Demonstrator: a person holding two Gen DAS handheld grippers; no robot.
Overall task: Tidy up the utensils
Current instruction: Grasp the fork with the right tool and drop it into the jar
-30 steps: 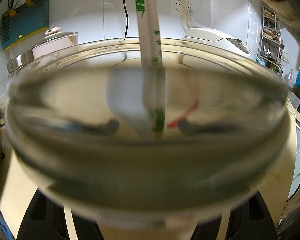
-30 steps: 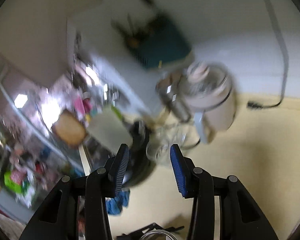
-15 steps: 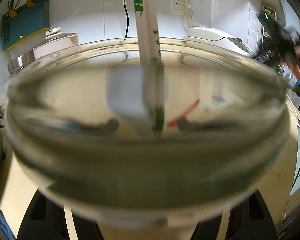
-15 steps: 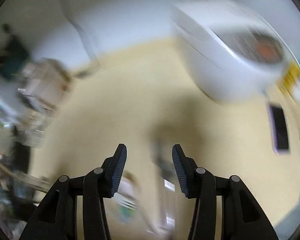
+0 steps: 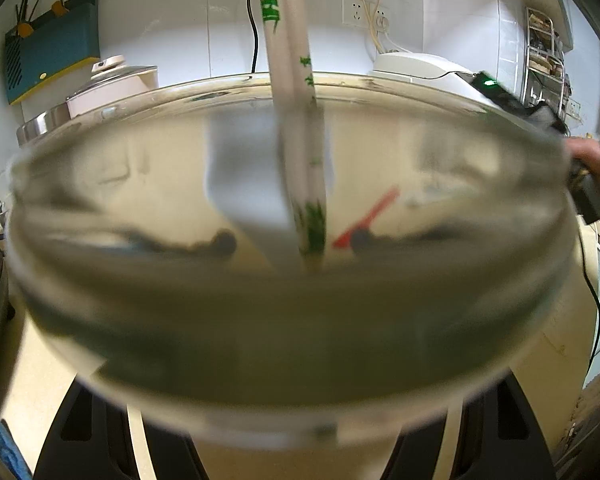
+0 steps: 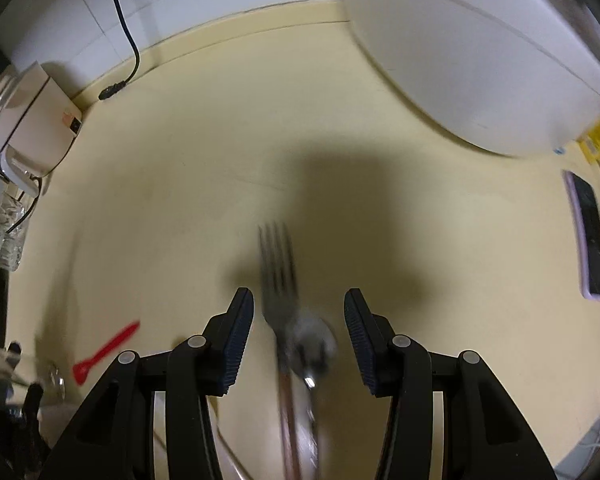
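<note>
**Lining up on the fork while the jar waits**

I am holding the glass jar (image 5: 292, 320) clamped in the left gripper (image 5: 296, 452), its rim filling the left wrist view, with a pair of white chopsticks (image 5: 296, 112) already standing inside it. My right gripper (image 6: 298, 320) is hanging over the cream countertop (image 6: 228, 152), pointing steeply down, its jaws parted and gripping nothing. Just below and between them, a fork (image 6: 278, 268) and a spoon (image 6: 314, 340) are lying side by side, tines pointing to the far side, both blurred. A small red spoon (image 6: 104, 354) is lying well to the left, near the jar.

I am judging this as the approach to the next pickup. The next move calls for lowering until the pads straddle one handle only, then closing; the two utensils are lying so close that I risk pinching both.
</note>
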